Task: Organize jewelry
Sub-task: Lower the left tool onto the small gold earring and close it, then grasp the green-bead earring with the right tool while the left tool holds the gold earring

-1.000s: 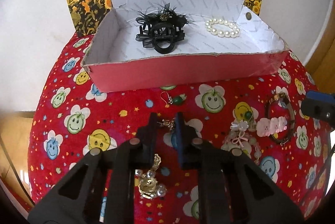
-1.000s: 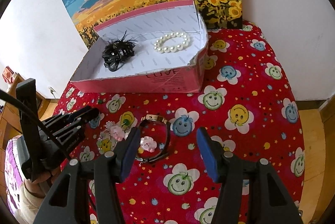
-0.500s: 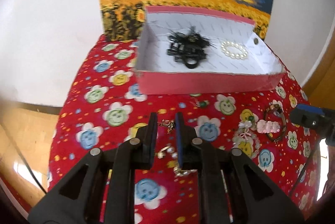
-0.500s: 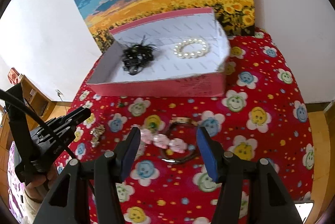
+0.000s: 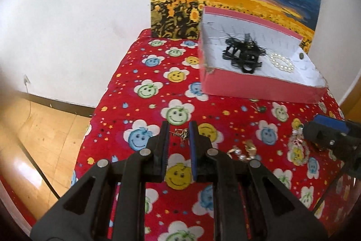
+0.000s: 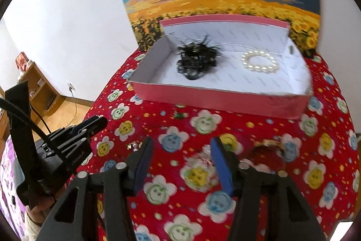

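Left wrist view: the left gripper has its jaws nearly closed, a small earring pinched at the tips, above the red smiley tablecloth. The pink box sits far right, long axis running left to right, holding a black hair clip and a pearl bracelet.

Right wrist view: the right gripper is closing, nothing between the jaws. A blurry watch lies just right of it. The box's long side faces the camera.
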Available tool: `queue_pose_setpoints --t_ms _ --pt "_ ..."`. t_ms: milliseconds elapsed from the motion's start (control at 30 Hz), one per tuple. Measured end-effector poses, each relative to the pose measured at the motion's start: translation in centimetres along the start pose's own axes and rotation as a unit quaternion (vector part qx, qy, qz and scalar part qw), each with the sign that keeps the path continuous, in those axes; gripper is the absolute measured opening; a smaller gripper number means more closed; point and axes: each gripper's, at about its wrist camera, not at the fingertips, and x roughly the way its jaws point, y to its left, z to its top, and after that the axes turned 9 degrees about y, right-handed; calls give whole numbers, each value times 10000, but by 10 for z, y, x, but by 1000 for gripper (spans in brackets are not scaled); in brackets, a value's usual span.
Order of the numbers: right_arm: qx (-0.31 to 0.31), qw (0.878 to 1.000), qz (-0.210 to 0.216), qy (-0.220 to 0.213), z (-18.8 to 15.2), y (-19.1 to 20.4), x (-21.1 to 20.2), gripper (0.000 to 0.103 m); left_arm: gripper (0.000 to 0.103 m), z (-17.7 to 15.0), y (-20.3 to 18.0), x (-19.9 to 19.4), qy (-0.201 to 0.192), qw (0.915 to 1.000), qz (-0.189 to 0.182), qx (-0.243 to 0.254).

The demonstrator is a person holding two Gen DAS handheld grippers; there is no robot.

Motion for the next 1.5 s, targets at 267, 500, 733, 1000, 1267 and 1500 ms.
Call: queue_pose_setpoints --t_ms 267,500,733,1000,1267,1500 --pt "-213 9994 -282 21 13 19 39 43 9 0 10 11 -26 9998 -141 -128" --pt "-307 9979 -564 77 24 25 65 38 9 -1 12 11 -17 9989 -441 -133" --pt "-344 9970 -698 45 30 27 77 34 9 0 17 15 51 9973 -691 -243" --pt "-382 9965 -746 23 34 28 81 18 9 0 15 13 -25 9976 -660 -189" --pt "-282 9986 -442 21 27 28 67 17 9 -2 8 6 -145 9987 -491 25" --pt "-201 9994 -252 -103 18 28 45 17 9 -2 8 -4 -172 9981 -595 -10"
